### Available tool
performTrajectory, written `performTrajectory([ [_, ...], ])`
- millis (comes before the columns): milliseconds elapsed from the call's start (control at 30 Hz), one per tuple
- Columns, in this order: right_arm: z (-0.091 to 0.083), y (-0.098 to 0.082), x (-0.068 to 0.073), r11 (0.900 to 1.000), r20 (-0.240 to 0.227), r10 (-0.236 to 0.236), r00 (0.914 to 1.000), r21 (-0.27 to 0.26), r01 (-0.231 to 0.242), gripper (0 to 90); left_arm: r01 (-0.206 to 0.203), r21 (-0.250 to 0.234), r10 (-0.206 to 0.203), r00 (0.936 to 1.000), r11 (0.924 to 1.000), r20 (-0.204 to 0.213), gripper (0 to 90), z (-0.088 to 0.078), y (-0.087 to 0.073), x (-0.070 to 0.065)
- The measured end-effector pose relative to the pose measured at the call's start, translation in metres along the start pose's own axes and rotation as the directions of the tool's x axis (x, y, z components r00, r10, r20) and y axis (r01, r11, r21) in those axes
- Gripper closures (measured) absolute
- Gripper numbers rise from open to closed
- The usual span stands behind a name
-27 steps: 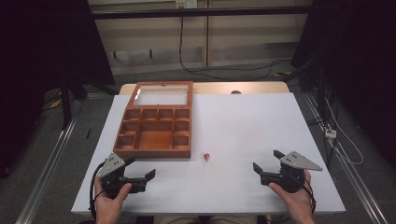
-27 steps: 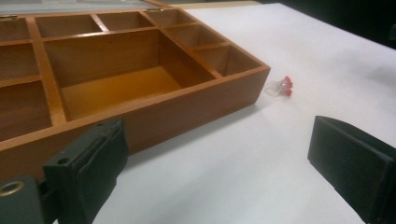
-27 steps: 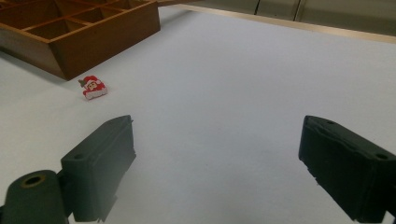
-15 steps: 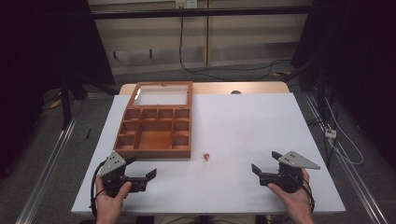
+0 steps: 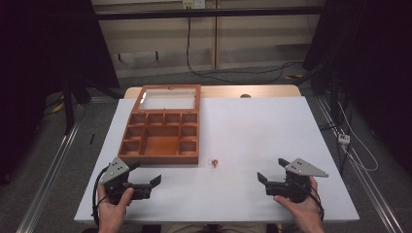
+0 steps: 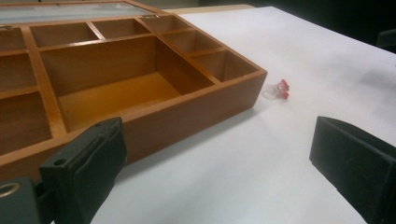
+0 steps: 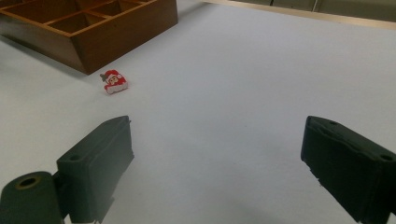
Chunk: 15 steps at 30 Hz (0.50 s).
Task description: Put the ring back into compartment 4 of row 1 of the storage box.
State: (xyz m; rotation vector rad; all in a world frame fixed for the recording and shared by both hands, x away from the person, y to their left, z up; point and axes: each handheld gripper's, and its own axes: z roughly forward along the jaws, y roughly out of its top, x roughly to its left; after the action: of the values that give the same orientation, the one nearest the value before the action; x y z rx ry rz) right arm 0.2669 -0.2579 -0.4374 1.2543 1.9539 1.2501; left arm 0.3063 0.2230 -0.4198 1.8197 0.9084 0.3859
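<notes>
Santa [image 5: 215, 162] is a tiny red speck on the white table [image 5: 252, 131] in the high view. He lies just beside the near right corner of the brown wooden box [image 5: 161, 132], but he does not touch it. The box sits on the left half of the table. It has many little rooms inside, and its lid lies open flat at the far end. The left gripper [image 5: 145, 173] is near the front edge, close to the box, held in a hand [image 5: 112, 208]. Its jaws are spread wide and hold nothing. The right gripper [image 5: 270, 170] is at the front on the other side, held in the other hand [image 5: 300, 206]. Its jaws are spread wide too, with nothing in them. Both point in toward the middle, and Santa lies between them, a bit farther back.

From the left gripper view, the box [image 6: 116, 79] is close up, with one big room in the middle and small rooms around it. Santa [image 6: 280, 89] lies on the table past the box corner, with a clear loop on him. The two black jaws stand far apart.

From the right gripper view, Santa [image 7: 114, 81] has a red hat and white trim. He lies near the box [image 7: 93, 23] corner, ahead of the left jaw. The jaws stand far apart over bare table.
</notes>
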Motion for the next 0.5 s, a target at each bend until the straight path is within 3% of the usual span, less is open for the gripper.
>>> performTrajectory([
  [300,0.002,0.001,0.004,0.999,-0.023,-0.034,0.9992,0.018,0.034,8.2,0.004,0.004,-0.004,1.0,1.0,-0.004,3.6,0.0,-0.001,0.001],
  [500,0.002,0.007,0.015,0.998,-0.057,-0.053,0.997,0.012,0.054,8.2,0.002,-0.012,-0.002,1.0,0.9999,-0.002,3.6,-0.004,-0.001,0.001],
])
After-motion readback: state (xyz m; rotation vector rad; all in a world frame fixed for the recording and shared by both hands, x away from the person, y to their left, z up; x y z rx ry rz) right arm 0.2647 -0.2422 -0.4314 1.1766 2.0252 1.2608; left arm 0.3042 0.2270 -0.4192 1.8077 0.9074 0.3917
